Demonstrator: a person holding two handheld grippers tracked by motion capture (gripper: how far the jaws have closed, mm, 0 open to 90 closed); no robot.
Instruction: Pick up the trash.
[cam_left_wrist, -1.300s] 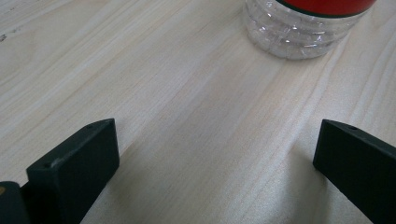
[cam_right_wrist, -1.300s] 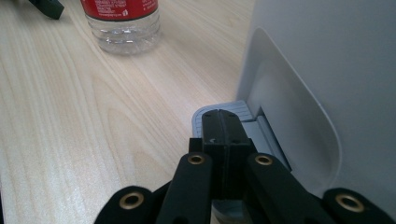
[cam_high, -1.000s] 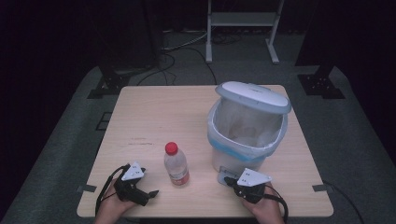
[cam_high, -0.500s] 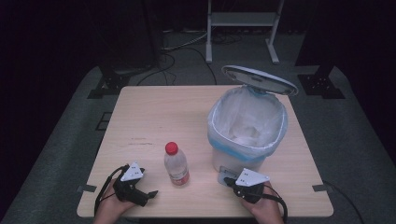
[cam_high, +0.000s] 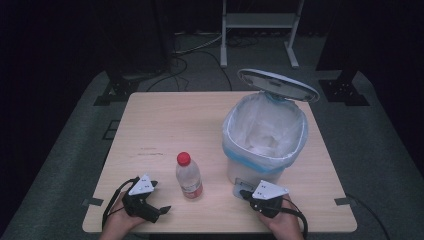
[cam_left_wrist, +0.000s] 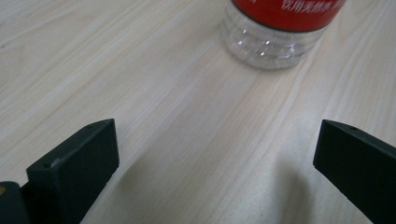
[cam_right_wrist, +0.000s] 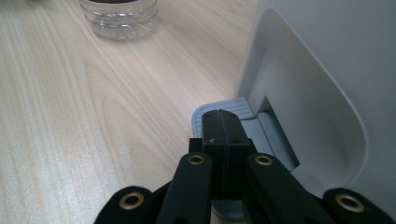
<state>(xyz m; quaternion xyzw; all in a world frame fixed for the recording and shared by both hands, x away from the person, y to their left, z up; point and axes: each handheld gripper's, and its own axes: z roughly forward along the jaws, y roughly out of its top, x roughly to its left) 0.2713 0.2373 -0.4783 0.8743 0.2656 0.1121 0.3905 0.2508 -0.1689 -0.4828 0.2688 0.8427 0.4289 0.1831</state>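
Note:
A clear plastic bottle (cam_high: 189, 176) with a red cap and red label stands upright near the table's front. Right of it stands a white pedal bin (cam_high: 264, 137) lined with a blue-rimmed bag, its lid (cam_high: 278, 84) raised at the back. My left gripper (cam_high: 161, 209) lies low on the table left of the bottle, jaws open and empty; in the left gripper view (cam_left_wrist: 215, 154) the bottle's base (cam_left_wrist: 273, 39) is just ahead. My right gripper (cam_high: 244, 194) is shut, its tip (cam_right_wrist: 223, 122) pressed down on the bin's grey pedal (cam_right_wrist: 205, 114) at the bin's foot (cam_right_wrist: 327, 93).
The wooden table (cam_high: 165, 125) has bare room to the left and behind the bottle. Its front edge runs just under both hands. Dark floor, cables and a metal stand (cam_high: 260, 22) lie beyond the far edge.
The bin's lid has swung up from nearly down to wide open. Both grippers and the bottle have stayed where they were.

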